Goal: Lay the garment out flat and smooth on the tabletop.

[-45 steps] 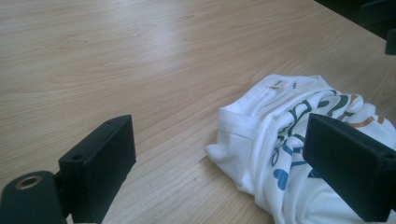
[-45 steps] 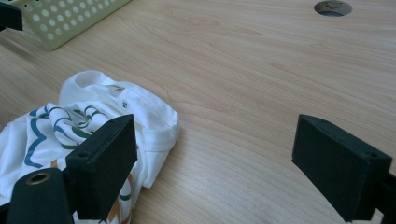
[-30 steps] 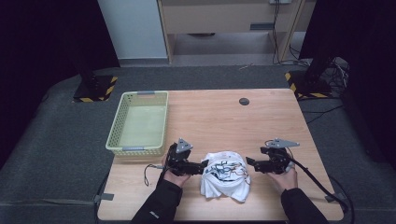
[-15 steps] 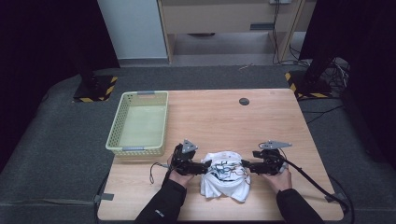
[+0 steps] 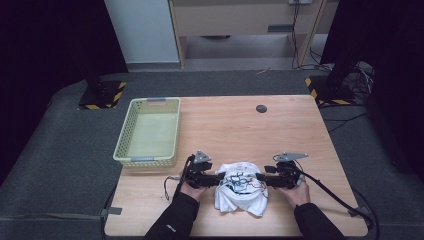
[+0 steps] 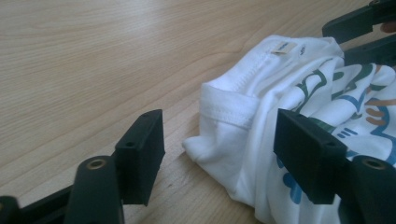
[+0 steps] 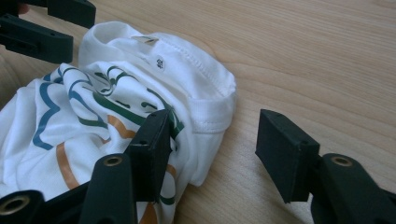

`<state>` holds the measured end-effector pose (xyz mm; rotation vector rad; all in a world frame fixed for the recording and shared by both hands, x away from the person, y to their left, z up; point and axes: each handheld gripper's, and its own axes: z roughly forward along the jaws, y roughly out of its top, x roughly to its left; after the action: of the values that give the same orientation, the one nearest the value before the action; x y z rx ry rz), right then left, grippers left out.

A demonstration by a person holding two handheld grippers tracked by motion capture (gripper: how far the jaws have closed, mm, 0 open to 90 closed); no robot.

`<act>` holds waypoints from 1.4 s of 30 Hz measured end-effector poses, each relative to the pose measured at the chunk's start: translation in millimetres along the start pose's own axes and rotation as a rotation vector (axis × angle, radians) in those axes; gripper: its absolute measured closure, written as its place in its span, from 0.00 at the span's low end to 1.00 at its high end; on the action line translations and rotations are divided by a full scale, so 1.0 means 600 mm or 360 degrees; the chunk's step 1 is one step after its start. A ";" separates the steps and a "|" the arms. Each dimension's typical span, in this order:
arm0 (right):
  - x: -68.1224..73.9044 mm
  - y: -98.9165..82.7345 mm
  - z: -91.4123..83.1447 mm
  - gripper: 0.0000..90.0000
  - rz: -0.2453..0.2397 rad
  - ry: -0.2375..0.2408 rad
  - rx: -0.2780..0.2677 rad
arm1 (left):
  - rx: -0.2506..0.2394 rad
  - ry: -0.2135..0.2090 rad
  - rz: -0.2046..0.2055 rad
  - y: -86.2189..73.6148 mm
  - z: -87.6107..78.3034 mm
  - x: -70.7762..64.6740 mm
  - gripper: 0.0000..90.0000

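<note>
Shirt [image 5: 239, 192]: white, bunched, printed with green, blue and orange lines. It lies on the table [image 5: 300, 130] near the near edge, roughly centred, between the two grippers.

Left gripper [image 5: 218, 178]: low at the shirt's left edge, pointing right. In the left gripper view, the collar fold [image 6: 233, 109] of the shirt sits between the jaws. One jaw is over the printed cloth, the other stands clear over bare wood with a visible gap to the fabric. Jaws have just been closing with the cloth between them, but are part spread and not pinching yet.

Right gripper [image 5: 260, 178]: low at the shirt's right edge, pointing left, mirroring the left one. In the right gripper view, one jaw lies on the printed cloth and the other is off over wood, gap visible beside the ribbed collar [image 7: 212, 112]. Jaws have also just been closing around the cloth, part spread, no pinch yet.

The neck label [image 7: 144, 40] faces up at the far end of the bundle. Each gripper's jaw tips show at the far side of the shirt in the other gripper's view.

Basket [image 5: 148, 131]: pale green, on the left part of the table, far-left of the shirt, well apart. Small dark disc [image 5: 261, 108] lies on the far part of the table.
</note>
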<state>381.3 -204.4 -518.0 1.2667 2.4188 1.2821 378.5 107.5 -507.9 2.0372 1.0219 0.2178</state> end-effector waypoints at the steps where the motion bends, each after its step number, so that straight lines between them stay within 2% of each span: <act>1: 0.000 0.000 0.000 0.50 0.0000 0.0000 0.0000 | 0.0000 0.0000 0.0000 0.000 0.000 0.000 0.39; 6: 0.001 -0.001 0.004 0.55 0.0008 0.0022 0.0009 | 0.0036 -0.0017 -0.0003 -0.001 0.006 -0.002 0.46; 14: 0.001 -0.002 0.006 0.60 0.0008 0.0033 0.0018 | 0.0040 -0.0050 -0.0014 -0.002 0.013 -0.001 0.54; 19: 0.001 -0.002 0.007 0.66 0.0018 0.0054 0.0027 | 0.0032 -0.0077 -0.0024 -0.002 0.016 0.001 0.66; 22: 0.002 -0.002 0.007 0.72 0.0040 0.0076 0.0033 | 0.0033 -0.0114 -0.0024 -0.002 0.017 0.000 0.73; 24: 0.001 -0.002 0.008 0.73 0.0042 0.0081 0.0033 | 0.0036 -0.0121 -0.0027 -0.002 0.018 0.000 0.74; 25: 0.001 -0.002 0.008 0.77 0.0056 0.0094 0.0038 | 0.0041 -0.0125 -0.0034 -0.003 0.018 -0.001 0.78; 28: 0.001 -0.002 0.009 0.79 0.0063 0.0101 0.0039 | 0.0056 -0.0135 -0.0040 -0.003 0.021 -0.002 0.84; 37: 0.004 -0.003 0.009 0.88 0.0077 0.0062 0.0030 | 0.0068 -0.0123 -0.0022 -0.004 0.020 -0.007 0.90; 42: 0.007 -0.002 0.008 0.92 0.0056 0.0031 0.0037 | 0.0059 -0.0117 -0.0018 -0.004 0.018 -0.011 0.91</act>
<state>380.1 -198.8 -520.6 1.3149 2.4422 1.2847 378.1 96.7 -515.2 2.0571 0.9985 0.1180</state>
